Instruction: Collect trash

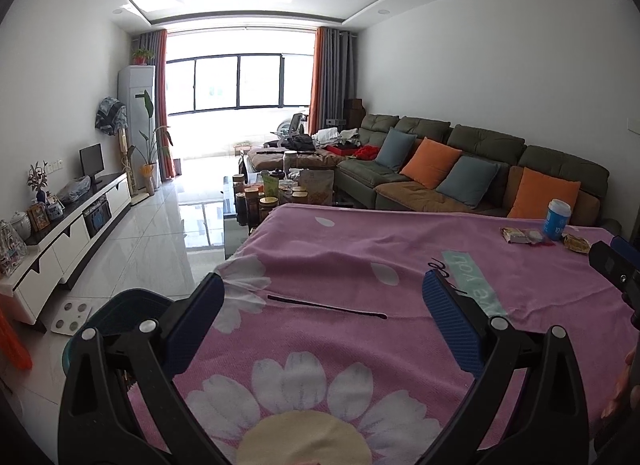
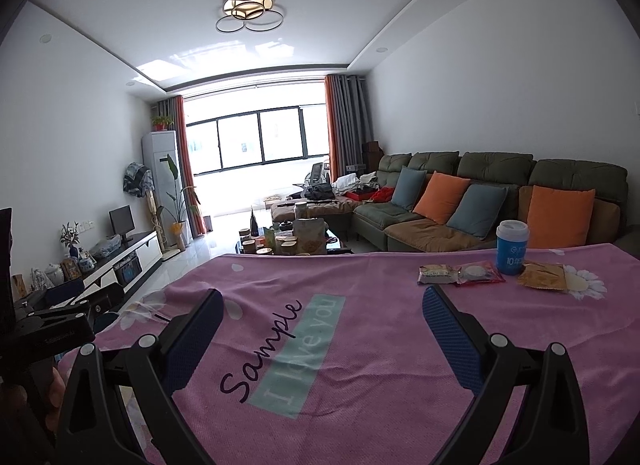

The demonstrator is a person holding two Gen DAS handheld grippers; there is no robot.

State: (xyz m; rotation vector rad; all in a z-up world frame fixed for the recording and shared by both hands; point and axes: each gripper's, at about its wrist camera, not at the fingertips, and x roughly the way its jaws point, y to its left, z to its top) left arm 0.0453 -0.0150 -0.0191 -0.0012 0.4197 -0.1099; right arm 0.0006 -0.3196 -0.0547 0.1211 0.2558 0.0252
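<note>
A blue paper cup [image 2: 512,248] stands at the far right of the pink flowered tablecloth [image 2: 360,365]. Beside it lie three snack wrappers: a tan one [image 2: 437,274], a red one [image 2: 480,273] and a yellow-brown one [image 2: 542,276]. The cup [image 1: 557,218] and wrappers [image 1: 524,235] also show far right in the left wrist view. My left gripper [image 1: 324,301] is open and empty above the cloth's near left part. My right gripper [image 2: 323,311] is open and empty above the printed "Sample" text, short of the wrappers.
A dark teal bin [image 1: 120,311] stands on the floor off the table's left edge. A thin black line [image 1: 326,307] marks the cloth. Beyond the table are a coffee table with jars [image 1: 264,193], a green sofa [image 1: 460,169] and a TV cabinet [image 1: 76,225].
</note>
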